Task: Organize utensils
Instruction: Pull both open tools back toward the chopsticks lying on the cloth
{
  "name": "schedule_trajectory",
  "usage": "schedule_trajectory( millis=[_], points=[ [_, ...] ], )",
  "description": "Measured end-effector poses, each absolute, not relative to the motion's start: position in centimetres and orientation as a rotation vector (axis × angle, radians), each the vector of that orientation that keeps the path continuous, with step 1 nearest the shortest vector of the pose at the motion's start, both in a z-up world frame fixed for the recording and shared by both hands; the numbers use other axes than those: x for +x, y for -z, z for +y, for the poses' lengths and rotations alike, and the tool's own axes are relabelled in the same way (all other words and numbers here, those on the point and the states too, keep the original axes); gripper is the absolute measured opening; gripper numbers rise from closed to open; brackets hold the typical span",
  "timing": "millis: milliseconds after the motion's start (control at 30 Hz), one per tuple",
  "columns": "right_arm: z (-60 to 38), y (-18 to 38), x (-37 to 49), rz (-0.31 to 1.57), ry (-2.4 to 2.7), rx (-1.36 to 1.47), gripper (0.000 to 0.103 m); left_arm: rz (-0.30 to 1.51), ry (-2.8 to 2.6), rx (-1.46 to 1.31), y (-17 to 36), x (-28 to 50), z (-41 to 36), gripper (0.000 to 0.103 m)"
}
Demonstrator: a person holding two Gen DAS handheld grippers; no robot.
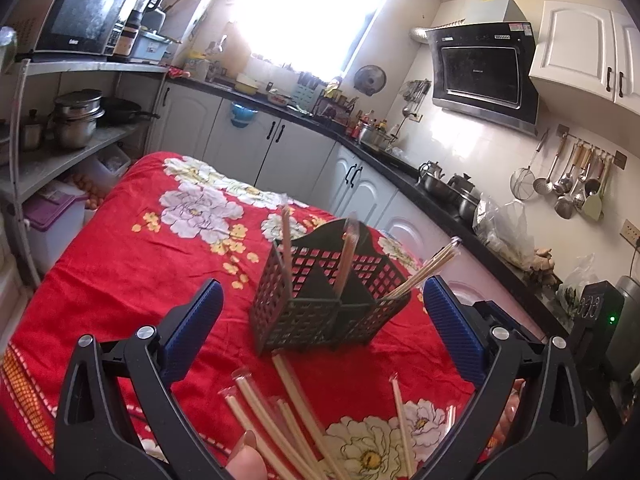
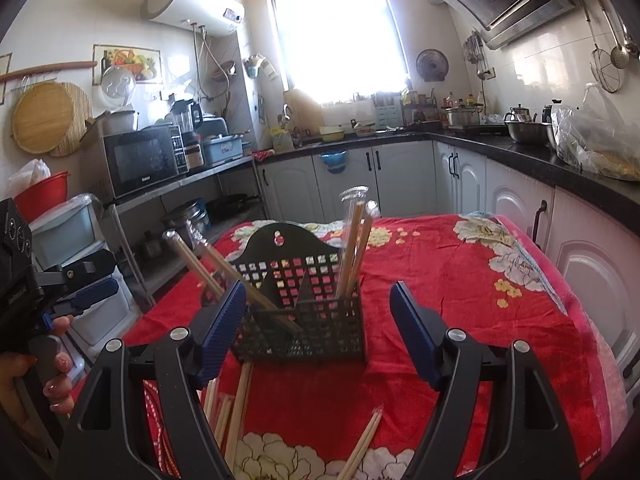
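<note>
A black mesh utensil caddy [image 1: 320,304] stands on the red floral tablecloth [image 1: 132,264], with wrapped chopstick pairs standing in its compartments [image 1: 346,258]. My left gripper [image 1: 322,308] is open and empty, its blue pads either side of the caddy. Several wrapped chopstick pairs [image 1: 280,412] lie loose on the cloth just in front of it. In the right wrist view the caddy [image 2: 304,320] sits between the open, empty right gripper [image 2: 318,308] fingers. Loose chopsticks [image 2: 234,396] lie below it, one pair [image 2: 362,444] near the centre.
The left gripper [image 2: 86,294] and the hand holding it show at the left edge of the right wrist view. Kitchen cabinets and a black counter [image 2: 520,156] run behind and right of the table. A shelf with pots and a microwave [image 1: 80,12] stands left.
</note>
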State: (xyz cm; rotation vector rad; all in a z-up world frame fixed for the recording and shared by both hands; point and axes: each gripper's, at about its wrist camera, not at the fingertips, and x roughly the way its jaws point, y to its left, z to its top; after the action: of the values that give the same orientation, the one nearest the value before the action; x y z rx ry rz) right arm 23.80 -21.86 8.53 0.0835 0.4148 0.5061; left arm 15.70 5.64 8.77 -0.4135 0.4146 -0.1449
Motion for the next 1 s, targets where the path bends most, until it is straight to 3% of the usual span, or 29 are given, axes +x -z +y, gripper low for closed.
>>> schedule_trajectory(
  millis=[1000],
  points=[
    [-23.1,-3.3,21.2,0.608,-0.475,0.061,0.072,0.614,0.153,-0.425,-2.3,15.7,5.3,0.092]
  ],
)
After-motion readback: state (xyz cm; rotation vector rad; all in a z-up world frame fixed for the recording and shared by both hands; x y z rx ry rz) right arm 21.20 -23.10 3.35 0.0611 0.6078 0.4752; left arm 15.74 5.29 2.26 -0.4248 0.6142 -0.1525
